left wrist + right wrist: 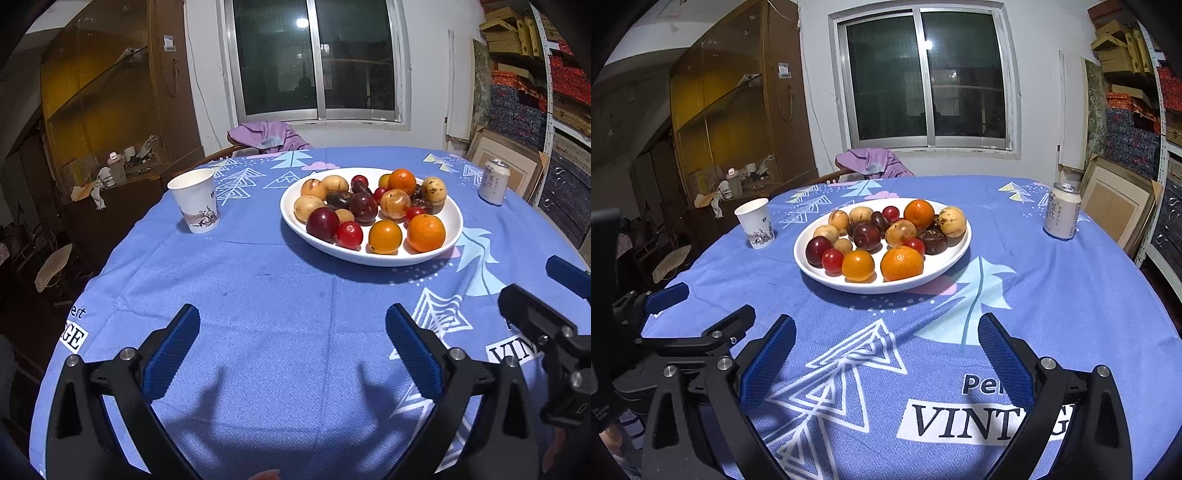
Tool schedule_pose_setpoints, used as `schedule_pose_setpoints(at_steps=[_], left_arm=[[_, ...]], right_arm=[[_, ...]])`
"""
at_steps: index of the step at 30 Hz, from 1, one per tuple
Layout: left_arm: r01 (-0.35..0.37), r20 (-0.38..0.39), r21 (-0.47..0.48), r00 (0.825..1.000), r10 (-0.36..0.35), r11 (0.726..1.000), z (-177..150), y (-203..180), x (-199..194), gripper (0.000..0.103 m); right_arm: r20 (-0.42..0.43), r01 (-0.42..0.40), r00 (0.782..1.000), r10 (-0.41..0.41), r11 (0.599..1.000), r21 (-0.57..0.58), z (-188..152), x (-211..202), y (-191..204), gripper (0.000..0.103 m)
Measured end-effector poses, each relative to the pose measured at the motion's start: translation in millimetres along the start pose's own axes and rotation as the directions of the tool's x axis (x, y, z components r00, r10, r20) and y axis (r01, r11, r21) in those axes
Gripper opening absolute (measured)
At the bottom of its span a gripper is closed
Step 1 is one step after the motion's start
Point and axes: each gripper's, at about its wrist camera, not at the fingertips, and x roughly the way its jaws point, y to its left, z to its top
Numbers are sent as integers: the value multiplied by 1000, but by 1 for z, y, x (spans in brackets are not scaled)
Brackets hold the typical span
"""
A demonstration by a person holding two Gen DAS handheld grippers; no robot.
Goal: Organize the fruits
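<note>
Shallow white glazed plate (955, 254) sits mid-worktop on a woven blue cloth (1052, 295) printed with line-drawn trees. Plate heaped with round fruits (882, 236): dimpled oranges, glossy red and dark plums, tan smooth-skinned ones. Paper cup (756, 223), tapered, stands left of the plate; cylindrical metal can (1062, 210) well to its right. Left gripper (291, 347) and right gripper (886, 354), ribbed blue pads on black arms, both gape wide, holding nothing, near side of the plate.
</note>
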Motion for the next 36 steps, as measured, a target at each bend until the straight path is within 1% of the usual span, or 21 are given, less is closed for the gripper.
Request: schedule_pose_setpoints(at_steps=[5, 8, 11, 14, 18, 20, 25, 36], left_arm=[[21, 6, -3, 1000, -21, 1000, -1, 1, -4, 99], [33, -19, -11, 999, -33, 999, -2, 2, -2, 99], [25, -21, -15, 999, -25, 1000, -3, 3, -1, 99], [3, -13, -23, 1000, -4, 1000, -3, 5, -2, 99], [14, -24, -28, 1000, -14, 1000, -4, 6, -1, 99], [16, -22, -24, 1000, -16, 1000, -4, 6, -2, 99], [-6, -10, 11, 1000, 6, 1000, -5, 0, -3, 99], [10, -4, 11, 1000, -10, 1000, -5, 1, -5, 99]], right_arm=[[-2, 25, 1000, -25, 1000, -9, -2, 0, 2, 100], [-3, 44, 999, -44, 999, -14, -4, 1, 4, 100], [-11, 50, 999, -51, 998, -22, -5, 2, 6, 100], [-14, 57, 998, -58, 998, -31, -6, 3, 7, 100], [-17, 58, 998, -59, 998, -30, -6, 3, 6, 100], [-16, 60, 998, -60, 998, -30, -6, 3, 6, 100], [-20, 60, 998, -61, 998, -28, -7, 4, 7, 100], [-16, 61, 998, -62, 998, -23, -6, 3, 6, 100]])
